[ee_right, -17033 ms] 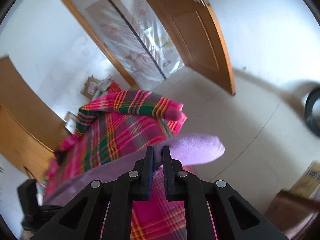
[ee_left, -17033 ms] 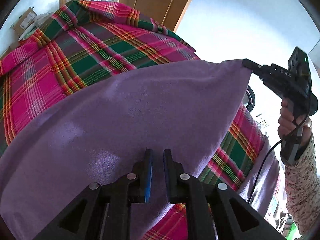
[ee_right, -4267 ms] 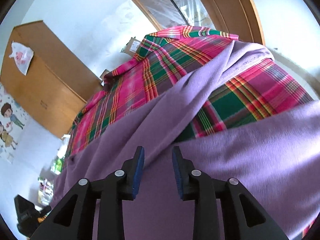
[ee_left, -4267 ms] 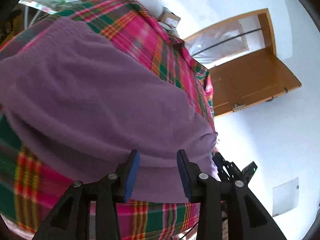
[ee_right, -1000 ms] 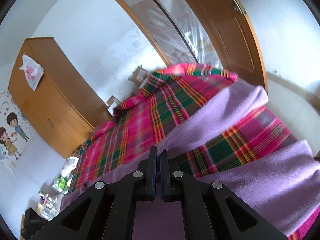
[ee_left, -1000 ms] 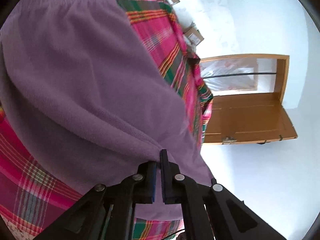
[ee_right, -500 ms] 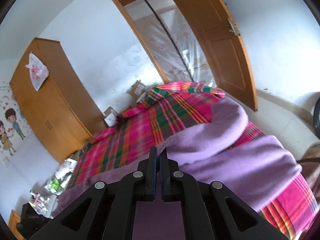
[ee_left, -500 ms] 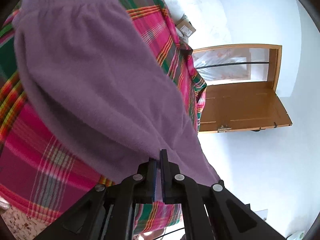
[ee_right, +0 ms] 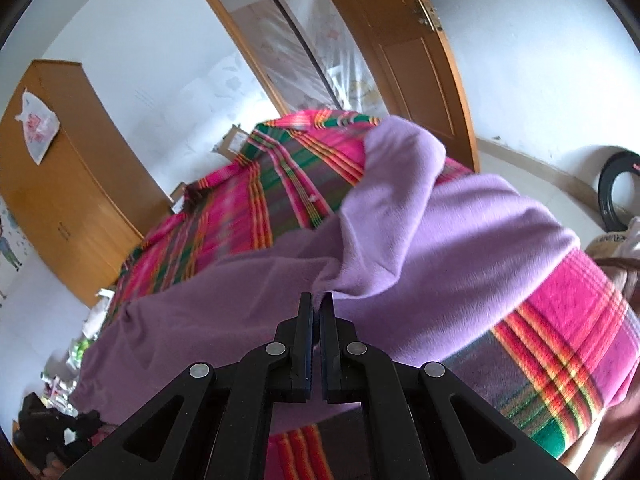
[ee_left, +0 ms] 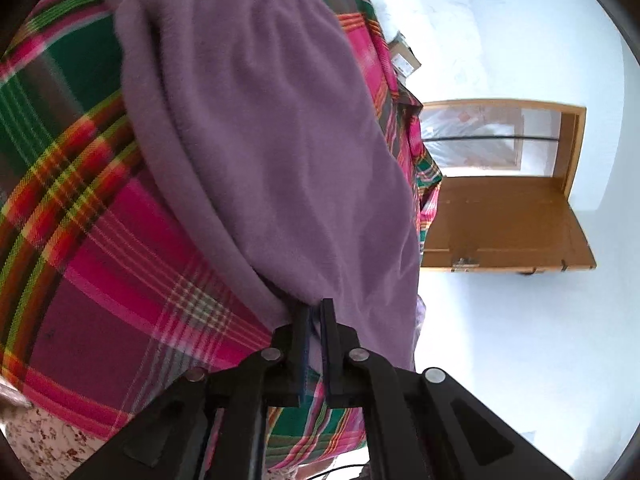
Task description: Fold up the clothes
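A plaid bed fills the lower left of the frame; your left gripper pinches the purple garment across the centre; your right gripper grips its edge too; mid-fold, probably; next, lay it flat.

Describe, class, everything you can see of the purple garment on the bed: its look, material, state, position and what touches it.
The purple garment is a soft, fleece-like piece in plain lilac, with a gathered band at its far end in the left wrist view. It lies draped and partly folded over itself on the pink and green plaid bedspread. The left claw is shut on one edge, and the right claw pinches another edge, bunching the fabric there.
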The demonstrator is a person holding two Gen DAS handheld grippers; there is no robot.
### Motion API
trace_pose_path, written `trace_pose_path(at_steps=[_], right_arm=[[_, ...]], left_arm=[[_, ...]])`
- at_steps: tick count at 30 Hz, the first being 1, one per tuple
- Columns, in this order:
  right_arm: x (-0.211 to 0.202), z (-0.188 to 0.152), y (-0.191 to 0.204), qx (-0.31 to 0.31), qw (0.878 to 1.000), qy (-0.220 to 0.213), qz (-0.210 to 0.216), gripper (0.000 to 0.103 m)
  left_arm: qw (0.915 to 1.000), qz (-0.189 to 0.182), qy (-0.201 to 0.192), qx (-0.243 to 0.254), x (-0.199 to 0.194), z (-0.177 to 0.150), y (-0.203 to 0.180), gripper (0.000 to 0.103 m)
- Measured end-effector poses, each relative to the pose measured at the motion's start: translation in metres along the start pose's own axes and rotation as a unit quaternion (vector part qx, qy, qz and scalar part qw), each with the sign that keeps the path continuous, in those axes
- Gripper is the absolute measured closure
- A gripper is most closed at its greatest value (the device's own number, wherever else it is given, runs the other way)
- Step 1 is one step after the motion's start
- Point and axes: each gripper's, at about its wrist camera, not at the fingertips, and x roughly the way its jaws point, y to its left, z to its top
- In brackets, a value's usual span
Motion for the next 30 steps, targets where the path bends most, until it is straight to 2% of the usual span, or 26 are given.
trace_pose_path(at_steps=[1, 5, 8, 10, 12, 17, 20, 30], right_arm=[[0.002, -0.002, -0.002, 0.002, 1.0, 0.005, -0.001, 0.1], [0.009, -0.007, -0.011, 0.013, 1.0, 0.017, -0.002, 0.1], [0.012, -0.009, -0.015, 0.019, 1.0, 0.025, -0.002, 0.1], [0.014, -0.009, -0.016, 0.023, 0.999, 0.027, -0.002, 0.1], [0.015, -0.009, -0.016, 0.024, 0.999, 0.029, -0.001, 0.1], [0.015, -0.007, -0.014, 0.024, 0.999, 0.029, 0.0, 0.1], [0.011, -0.007, -0.011, 0.026, 0.999, 0.028, 0.008, 0.1], [0.015, -0.016, -0.013, 0.022, 0.999, 0.047, 0.0, 0.1]], left_arm=[[1.0, 0.0, -0.002, -0.001, -0.001, 0.001, 0.001, 0.097], [0.9998, 0.008, -0.013, -0.009, -0.004, 0.004, 0.005, 0.077], [0.9992, 0.002, -0.021, -0.036, -0.006, 0.01, 0.011, 0.077], [0.9991, 0.006, -0.026, -0.033, -0.008, 0.011, 0.011, 0.078], [0.9991, 0.018, -0.035, -0.016, -0.01, 0.011, 0.008, 0.1], [0.9986, -0.004, -0.053, 0.006, -0.028, 0.006, 0.0, 0.101], [0.9981, -0.005, -0.058, 0.018, -0.038, 0.005, -0.005, 0.101], [0.9982, 0.044, -0.04, -0.003, -0.031, 0.003, 0.023, 0.101]])
